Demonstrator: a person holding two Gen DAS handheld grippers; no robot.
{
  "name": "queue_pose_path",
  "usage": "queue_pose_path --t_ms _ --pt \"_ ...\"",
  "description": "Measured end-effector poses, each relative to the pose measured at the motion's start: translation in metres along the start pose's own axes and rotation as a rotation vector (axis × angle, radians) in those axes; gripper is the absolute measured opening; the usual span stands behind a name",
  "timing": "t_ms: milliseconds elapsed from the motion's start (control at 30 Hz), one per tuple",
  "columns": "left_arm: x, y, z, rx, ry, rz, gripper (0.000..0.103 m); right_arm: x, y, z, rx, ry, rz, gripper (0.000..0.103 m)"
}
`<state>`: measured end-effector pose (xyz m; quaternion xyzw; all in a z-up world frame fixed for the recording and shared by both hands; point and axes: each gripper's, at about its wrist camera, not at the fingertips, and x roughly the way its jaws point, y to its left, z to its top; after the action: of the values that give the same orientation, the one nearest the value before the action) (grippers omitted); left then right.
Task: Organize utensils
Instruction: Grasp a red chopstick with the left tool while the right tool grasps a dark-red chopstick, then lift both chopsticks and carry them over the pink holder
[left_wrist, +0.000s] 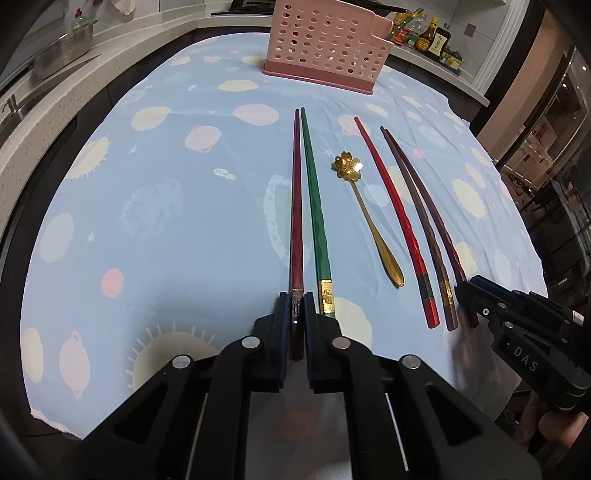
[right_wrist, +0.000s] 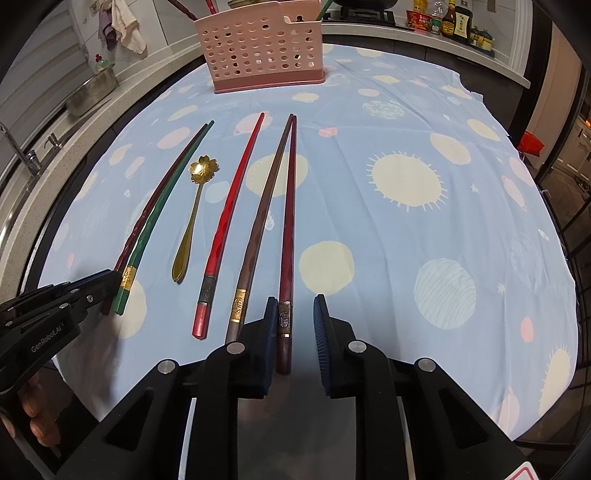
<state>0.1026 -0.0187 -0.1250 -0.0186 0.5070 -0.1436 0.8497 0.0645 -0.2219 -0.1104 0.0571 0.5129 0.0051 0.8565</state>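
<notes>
Step in hand: pickup. Left gripper (left_wrist: 296, 302), jaws clamped on dark-red lacquered chopstick (left_wrist: 295, 206) lying on the surface. Right gripper (right_wrist: 295, 314), jaws narrow, straddling maroon chopstick (right_wrist: 287, 236), ungripped. Next: lift toward pink perforated plastic holder (right_wrist: 264, 48).

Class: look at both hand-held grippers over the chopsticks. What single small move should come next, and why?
Probably finish closing the right hand-held gripper on the dark red chopstick. A gap shows beside its right pad, while the left hand-held gripper already pinches the maroon chopstick. Both could then lift toward the pink basket.
</notes>
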Motion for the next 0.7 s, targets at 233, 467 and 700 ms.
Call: queue_pose_path --t_ms 233,467,700 --pt "-0.002 0.001 0.001 -0.001 -0.002 -0.009 0.007 -0.001 -0.002 0.000 0.003 -0.002 0.007 0.007" --pt "-0.010 0.005 0.003 -0.015 -0.016 -0.017 0.007 -0.005 -0.002 -0.001 0.016 -0.017 0.012 0.007" --pt "-0.028 0.005 0.010 -0.025 -0.053 -0.028 0.007 -0.023 -0.006 0.004 0.045 -0.059 0.030 0.007"
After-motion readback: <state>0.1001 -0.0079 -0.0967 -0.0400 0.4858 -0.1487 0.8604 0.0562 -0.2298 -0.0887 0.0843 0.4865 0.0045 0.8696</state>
